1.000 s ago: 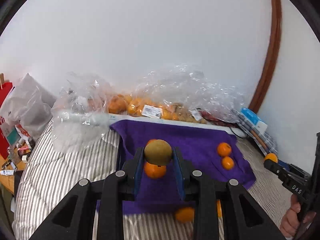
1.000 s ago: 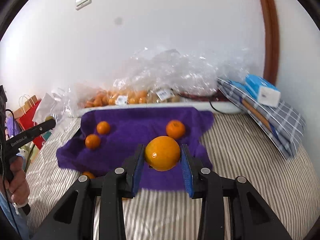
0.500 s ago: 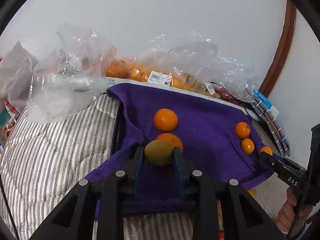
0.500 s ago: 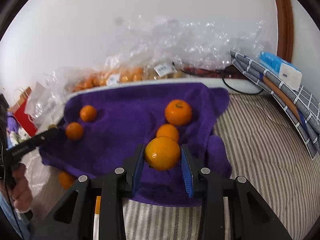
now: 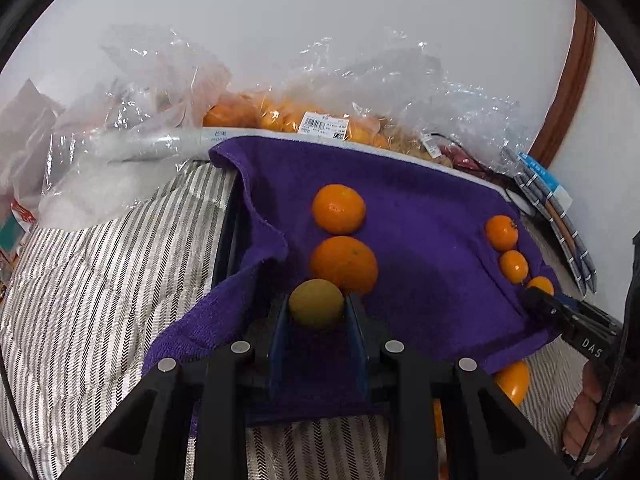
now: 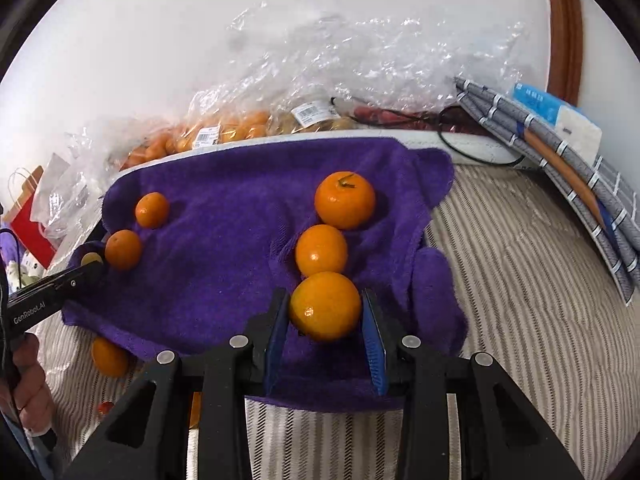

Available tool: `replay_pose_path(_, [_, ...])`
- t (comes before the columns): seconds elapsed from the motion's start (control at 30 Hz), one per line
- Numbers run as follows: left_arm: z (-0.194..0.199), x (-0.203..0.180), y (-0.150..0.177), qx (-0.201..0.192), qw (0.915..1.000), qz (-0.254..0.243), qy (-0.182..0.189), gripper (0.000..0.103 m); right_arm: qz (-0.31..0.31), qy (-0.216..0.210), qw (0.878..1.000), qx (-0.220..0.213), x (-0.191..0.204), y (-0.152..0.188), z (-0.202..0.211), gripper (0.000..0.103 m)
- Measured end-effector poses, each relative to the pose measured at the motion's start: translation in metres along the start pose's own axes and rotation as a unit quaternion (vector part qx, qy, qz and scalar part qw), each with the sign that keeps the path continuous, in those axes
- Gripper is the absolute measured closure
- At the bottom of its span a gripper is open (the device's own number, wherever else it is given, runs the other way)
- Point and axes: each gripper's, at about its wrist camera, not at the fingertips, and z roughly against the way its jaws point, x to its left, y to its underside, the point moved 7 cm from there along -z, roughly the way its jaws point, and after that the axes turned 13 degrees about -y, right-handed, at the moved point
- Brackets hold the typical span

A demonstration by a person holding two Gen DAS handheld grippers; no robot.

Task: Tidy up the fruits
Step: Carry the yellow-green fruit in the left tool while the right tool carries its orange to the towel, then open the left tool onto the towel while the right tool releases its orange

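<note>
A purple towel (image 5: 432, 240) lies on the striped bed, also in the right wrist view (image 6: 224, 240). My left gripper (image 5: 317, 312) is shut on a yellow-green fruit (image 5: 316, 307), low over the towel's near edge, just behind two oranges (image 5: 344, 265) lined up on the towel. My right gripper (image 6: 325, 312) is shut on an orange (image 6: 325, 306), low over the towel, in line with two oranges (image 6: 321, 250) beyond it. Two small oranges (image 6: 123, 249) lie at the towel's left side.
Clear plastic bags of oranges (image 5: 280, 116) sit along the wall behind the towel. Folded checked cloth and a blue box (image 6: 560, 136) lie at the right. A loose orange (image 6: 109, 356) lies on the striped bedding (image 6: 520, 264) by the towel's near corner. A red bag (image 6: 28, 216) is far left.
Both grippers have moved forward and down toward the towel with their fruit held; the oranges on the towel now appear closer and lower in both views.
</note>
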Motion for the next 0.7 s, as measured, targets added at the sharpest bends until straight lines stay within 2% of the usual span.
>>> replay_pose_path(0.1, [-0.001, -0.002, 0.000, -0.004, 0.9999, -0.006, -0.008, 0.076, -0.009, -0.002, 1.000, 0.002, -0.004, 0.000, 0.001, 0.067])
replay_pose_path(0.17, [-0.001, -0.003, 0.000, -0.006, 0.9998, -0.010, -0.013, 0.076, -0.011, -0.001, 1.000, -0.006, -0.004, -0.002, 0.004, 0.062])
replay_pose_path(0.23, [-0.001, -0.002, 0.000, -0.006, 0.9998, -0.013, -0.016, 0.076, -0.007, 0.005, 1.000, -0.020, -0.003, -0.004, 0.011, 0.050])
replay_pose_path(0.4, [0.000, -0.002, -0.001, -0.006, 0.9998, -0.012, -0.013, 0.075, 0.009, 0.013, 0.999, -0.038, 0.005, -0.004, 0.021, 0.049])
replay_pose_path(0.5, [0.004, 0.000, -0.004, -0.013, 0.9999, -0.006, -0.009, 0.070, 0.023, 0.018, 0.999, -0.043, 0.013, -0.003, 0.027, 0.049])
replay_pose_path(0.7, [0.018, 0.004, -0.012, -0.036, 0.9993, 0.009, 0.008, 0.060, 0.006, 0.016, 0.999, -0.033, 0.036, 0.015, 0.046, 0.049])
